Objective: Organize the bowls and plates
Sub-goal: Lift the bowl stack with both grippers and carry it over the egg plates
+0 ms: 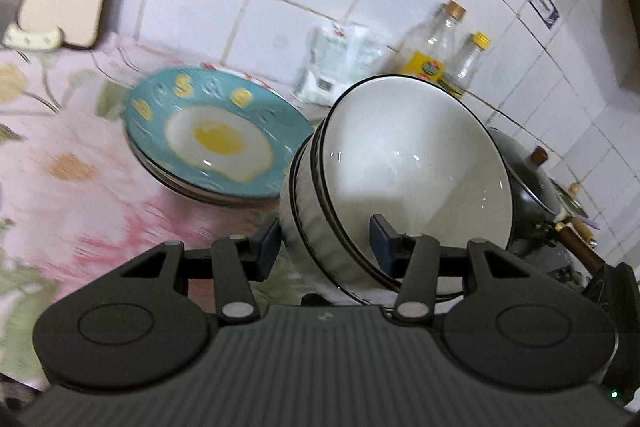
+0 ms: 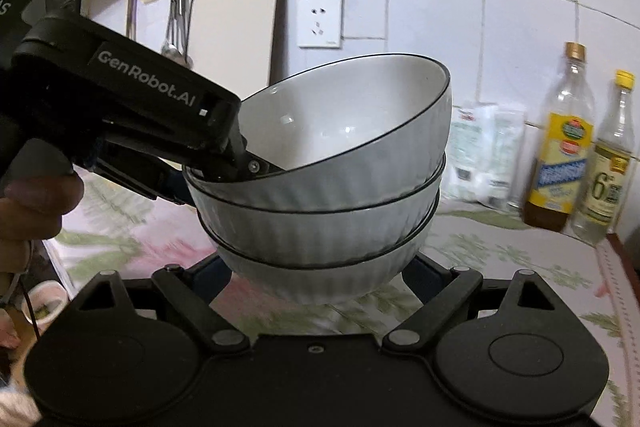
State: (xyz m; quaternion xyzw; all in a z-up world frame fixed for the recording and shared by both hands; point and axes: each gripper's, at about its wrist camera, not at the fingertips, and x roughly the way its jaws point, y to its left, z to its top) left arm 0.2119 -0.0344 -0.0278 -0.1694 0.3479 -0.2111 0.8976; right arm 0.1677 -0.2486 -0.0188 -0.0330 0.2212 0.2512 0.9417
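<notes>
In the left wrist view, the left gripper (image 1: 324, 243) had its jaws clamped on the rim of the top bowl (image 1: 408, 163), one finger inside and one outside, tilting it. A teal egg-print plate (image 1: 212, 139) sat on other plates just beside it on the floral tabletop (image 1: 60, 163).

In the right wrist view, the right gripper (image 2: 316, 279) had wide jaws flanking the bottom bowl (image 2: 320, 279) of the three-bowl stack; the top bowl (image 2: 344, 123) leaned. Two bottles (image 2: 568, 143) stood by the wall.

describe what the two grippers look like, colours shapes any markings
Both are matte black plastic. The left gripper has a ribbed grey-black body, round pivot housings, silver rivets, dark blue finger pads and a green LED; white "GenRobot.AI" lettering shows on its side. The right gripper matches, with dark blue pads.
</notes>
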